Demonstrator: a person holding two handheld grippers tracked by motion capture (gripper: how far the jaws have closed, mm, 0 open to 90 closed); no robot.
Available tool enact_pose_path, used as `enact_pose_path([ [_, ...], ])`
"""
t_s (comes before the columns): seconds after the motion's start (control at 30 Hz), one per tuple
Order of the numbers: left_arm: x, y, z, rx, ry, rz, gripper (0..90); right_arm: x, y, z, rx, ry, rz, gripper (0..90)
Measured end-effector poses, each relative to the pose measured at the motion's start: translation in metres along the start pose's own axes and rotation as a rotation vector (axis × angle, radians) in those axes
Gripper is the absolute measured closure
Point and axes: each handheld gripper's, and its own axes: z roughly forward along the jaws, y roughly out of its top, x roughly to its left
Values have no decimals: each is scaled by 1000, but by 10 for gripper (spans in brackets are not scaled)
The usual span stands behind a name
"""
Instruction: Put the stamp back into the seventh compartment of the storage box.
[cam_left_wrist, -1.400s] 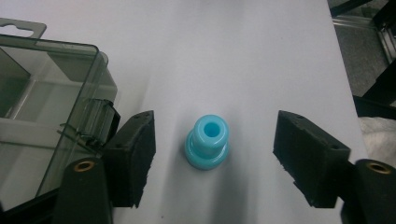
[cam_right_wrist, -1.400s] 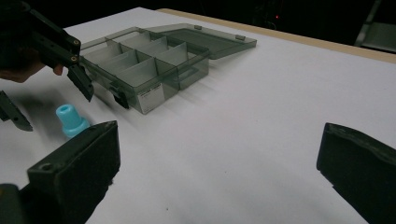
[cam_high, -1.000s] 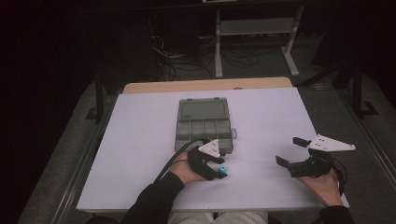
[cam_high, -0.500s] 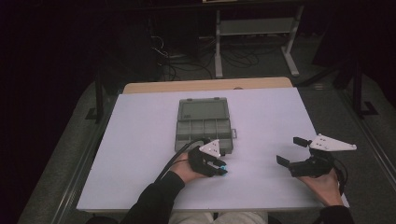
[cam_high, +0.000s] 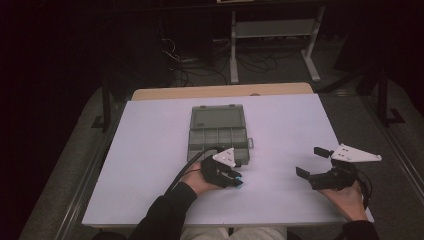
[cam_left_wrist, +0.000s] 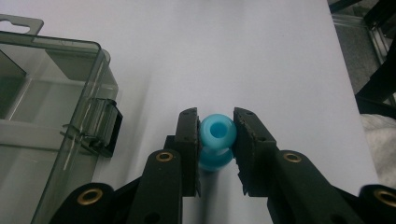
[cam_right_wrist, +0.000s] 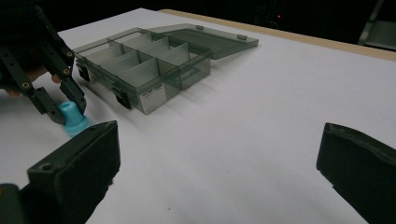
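Nothing's really moved in the last second. The blue spool (cam_left_wrist: 216, 140) stands on the white counter (cam_high: 150, 150), just off the open box's (cam_high: 218, 131) near corner, pinched by the left tool (cam_left_wrist: 215, 135). The right tool (cam_high: 311, 161) hangs spread wide, well apart, empty.

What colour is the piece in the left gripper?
Light blue piece; the left gripper view shows it best.

Beyond far edge of table (cam_high: 150, 165): metal rack (cam_high: 272, 29), loose floor cables (cam_high: 186, 60). Along that edge: wooden strip (cam_high: 220, 92).
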Motion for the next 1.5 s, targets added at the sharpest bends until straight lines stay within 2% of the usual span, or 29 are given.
enact_pose_path([
  [0.7, 3, 6, -18, -16, 4, 8, 721, 0, 0, -1, -5, -3, 2, 0],
  [1.1, 7, 16, -32, -33, 19, 14, 721, 0, 0, -1, -5, -4, 0, 0],
  [1.23, 8, 18, -34, -22, 31, 20, 721, 0, 0, -2, -10, -5, 1, 0],
  [1.5, 13, 22, -44, -42, 43, 21, 721, 0, 1, -1, -7, -4, 2, 0],
])
